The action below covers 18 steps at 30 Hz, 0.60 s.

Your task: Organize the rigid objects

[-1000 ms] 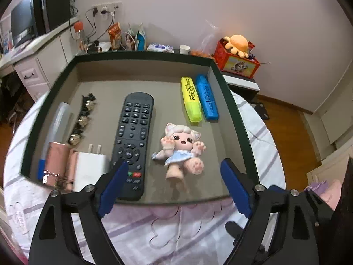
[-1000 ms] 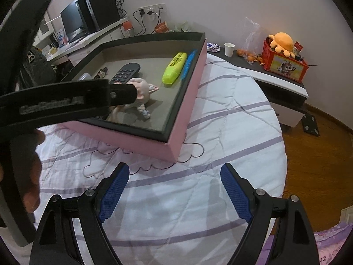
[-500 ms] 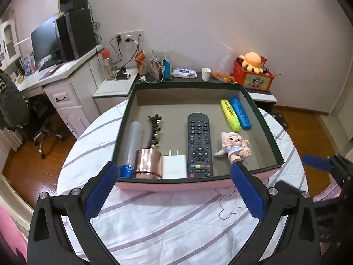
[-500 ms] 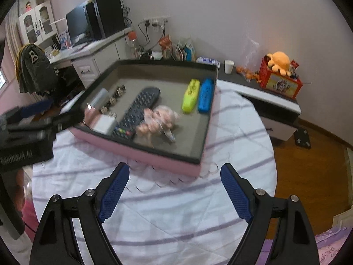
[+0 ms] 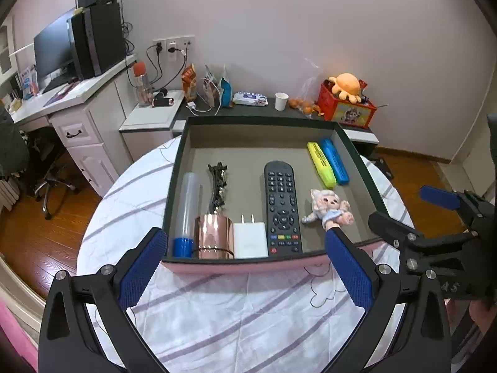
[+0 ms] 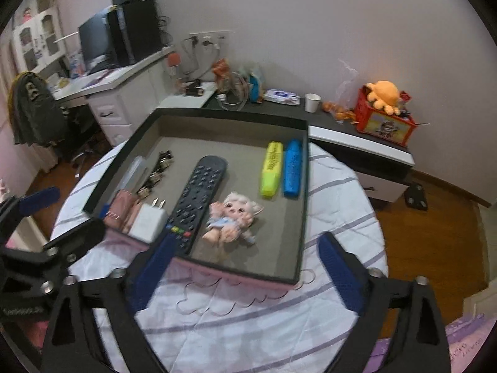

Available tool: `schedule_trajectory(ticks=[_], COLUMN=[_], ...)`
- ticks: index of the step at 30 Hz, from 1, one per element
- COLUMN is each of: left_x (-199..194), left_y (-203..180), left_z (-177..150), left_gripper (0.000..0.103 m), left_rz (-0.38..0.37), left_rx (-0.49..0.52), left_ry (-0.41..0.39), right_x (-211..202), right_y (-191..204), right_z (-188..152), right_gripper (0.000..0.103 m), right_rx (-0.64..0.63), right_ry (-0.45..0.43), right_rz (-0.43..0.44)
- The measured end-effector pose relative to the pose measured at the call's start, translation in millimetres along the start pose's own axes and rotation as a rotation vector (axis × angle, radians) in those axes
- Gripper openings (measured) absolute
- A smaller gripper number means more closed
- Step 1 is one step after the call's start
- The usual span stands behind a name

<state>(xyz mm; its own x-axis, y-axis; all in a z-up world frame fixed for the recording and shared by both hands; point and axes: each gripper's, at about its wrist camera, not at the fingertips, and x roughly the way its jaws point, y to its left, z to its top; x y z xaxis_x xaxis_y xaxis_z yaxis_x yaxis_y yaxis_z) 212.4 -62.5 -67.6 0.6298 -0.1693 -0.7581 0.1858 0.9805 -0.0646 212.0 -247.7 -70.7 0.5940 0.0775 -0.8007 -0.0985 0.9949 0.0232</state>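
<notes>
Nearest, the left gripper (image 5: 245,269) was spread wide over the striped tablecloth (image 5: 236,314), holding nothing; the right gripper (image 6: 245,275) was spread the same way, also bare. Just past them sat the pink-sided box (image 5: 248,267). Along its near wall lay a blue-capped tube (image 5: 188,211), a copper cup (image 5: 213,236), a white charger (image 5: 250,239), a remote (image 5: 281,208) and a doll (image 5: 329,209). Farther back lay a hair clip (image 5: 217,186), then a yellow marker (image 5: 321,164) beside a blue marker (image 5: 334,161).

Pale wall (image 5: 310,25), wooden floor (image 5: 43,233), white desk (image 5: 77,99)
</notes>
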Motion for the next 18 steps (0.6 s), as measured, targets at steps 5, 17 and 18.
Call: schedule_trajectory(ticks=[5,17,18], left_x=[1.0,4.5,4.5], left_y=[5.6,7.4,7.2], left_z=[9.3,20.1,19.8], left_gripper=[0.103,0.103,0.103], left_rz=[0.002,0.003,0.005], left_rx=[-0.005,0.010,0.011], left_ry=[-0.006,-0.004,-0.003], right_x=[3.5,13.8,13.9], right_y=[0.7,7.1,7.8], right_z=[11.4,24.5,25.1], right_gripper=[0.103,0.103,0.103], right_rx=[0.007,-0.005,-0.006], right_ry=[-0.001,0.012,0.012], right_rz=[0.011,0.014,0.014])
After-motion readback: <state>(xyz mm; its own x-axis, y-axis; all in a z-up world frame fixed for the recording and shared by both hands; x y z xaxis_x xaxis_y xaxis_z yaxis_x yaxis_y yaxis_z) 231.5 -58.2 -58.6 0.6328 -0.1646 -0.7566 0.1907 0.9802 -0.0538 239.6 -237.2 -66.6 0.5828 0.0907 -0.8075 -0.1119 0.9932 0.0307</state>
